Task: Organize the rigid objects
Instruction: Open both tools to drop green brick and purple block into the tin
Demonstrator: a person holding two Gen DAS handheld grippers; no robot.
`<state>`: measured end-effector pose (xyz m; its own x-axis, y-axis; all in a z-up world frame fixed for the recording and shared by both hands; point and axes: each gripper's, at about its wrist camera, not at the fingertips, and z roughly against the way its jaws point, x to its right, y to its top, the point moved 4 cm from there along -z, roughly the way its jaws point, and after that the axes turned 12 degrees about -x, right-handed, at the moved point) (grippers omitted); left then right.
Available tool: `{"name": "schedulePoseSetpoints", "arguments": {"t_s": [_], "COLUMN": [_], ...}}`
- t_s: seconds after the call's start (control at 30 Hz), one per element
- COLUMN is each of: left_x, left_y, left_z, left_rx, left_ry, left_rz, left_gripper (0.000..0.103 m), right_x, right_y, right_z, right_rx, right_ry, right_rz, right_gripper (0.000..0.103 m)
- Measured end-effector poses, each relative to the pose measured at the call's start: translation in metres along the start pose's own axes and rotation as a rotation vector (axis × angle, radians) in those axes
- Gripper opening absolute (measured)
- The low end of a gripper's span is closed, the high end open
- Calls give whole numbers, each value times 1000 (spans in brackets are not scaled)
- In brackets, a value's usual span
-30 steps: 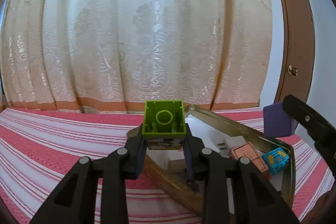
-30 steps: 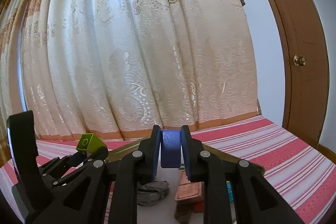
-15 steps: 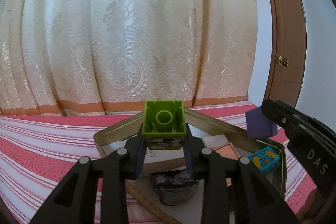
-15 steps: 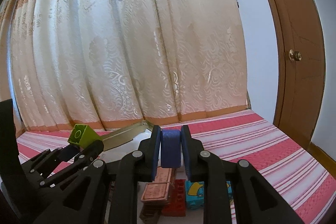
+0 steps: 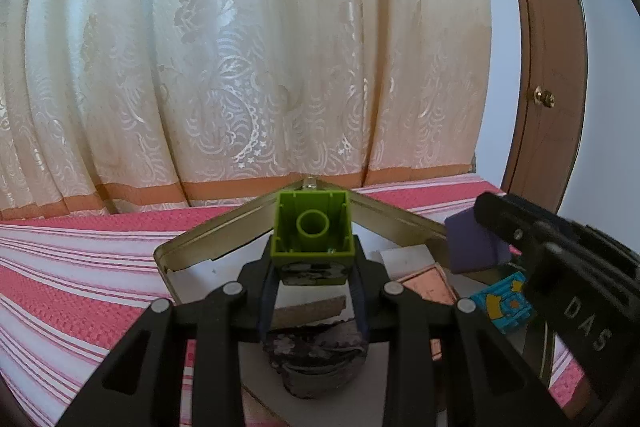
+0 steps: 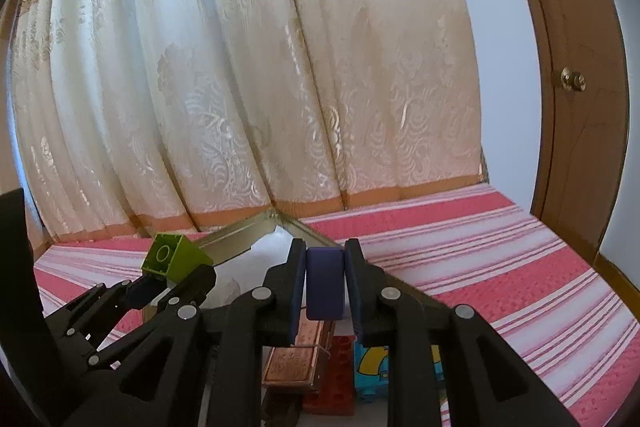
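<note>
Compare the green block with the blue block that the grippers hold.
The green block is a hollow brick with its open underside and inner tube showing; the blue block is a solid, smooth slab. Green sits in the left hand-held gripper, blue in the right hand-held gripper. Both are gripped above the metal tin.

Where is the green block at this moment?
The green block is clamped in the left claw, held above the metal tray; the right wrist view shows it at lower left.
</note>
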<state>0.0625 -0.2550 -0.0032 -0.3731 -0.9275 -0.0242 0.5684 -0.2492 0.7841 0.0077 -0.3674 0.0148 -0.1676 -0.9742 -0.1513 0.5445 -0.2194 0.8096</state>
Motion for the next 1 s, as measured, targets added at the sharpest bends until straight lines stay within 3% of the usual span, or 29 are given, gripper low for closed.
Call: {"name": "schedulePoseSetpoints", "arguments": {"t_s": [0.2,0.23,0.3,0.33,0.37,0.4,0.47,0.5,0.63,1.0], "left_x": [1,2,2,3,5,7,16,20,18,6], "left_y": [-1,-1,-2,-2,-3,-3,-4,-5,-6,-10], "left_z": [-12,-13,-15,-16,-14,-10,-7,-9,-13,1], "left_rx": [-63,-73,-85,-89,-80,-57,-43,-58,-94,-53], "left_ry": [28,28,29,33,33,29,22,18,17,41], "left_rz": [-5,-5,-6,-9,-14,-22,-63,-88,-75,-45], "left_gripper": [31,36,65,89,100,103,103,103,103,103], "right_x": [0,-1,-1,0,1,3,6,7,8,16], "right_y": [-5,-6,-6,-6,-6,-6,-6,-6,-6,-9], "right_z": [-11,-11,-13,-13,-14,-13,-9,-6,-8,-1], "right_rx": [-42,-42,-50,-55,-59,-60,-40,-25,-34,1], "right_ry": [10,10,11,16,22,32,46,49,54,23], "right_rz": [0,-1,-4,-11,-20,-31,-54,-61,-74,-102], "right_gripper": [22,22,26,36,50,57,77,79,80,82]}}
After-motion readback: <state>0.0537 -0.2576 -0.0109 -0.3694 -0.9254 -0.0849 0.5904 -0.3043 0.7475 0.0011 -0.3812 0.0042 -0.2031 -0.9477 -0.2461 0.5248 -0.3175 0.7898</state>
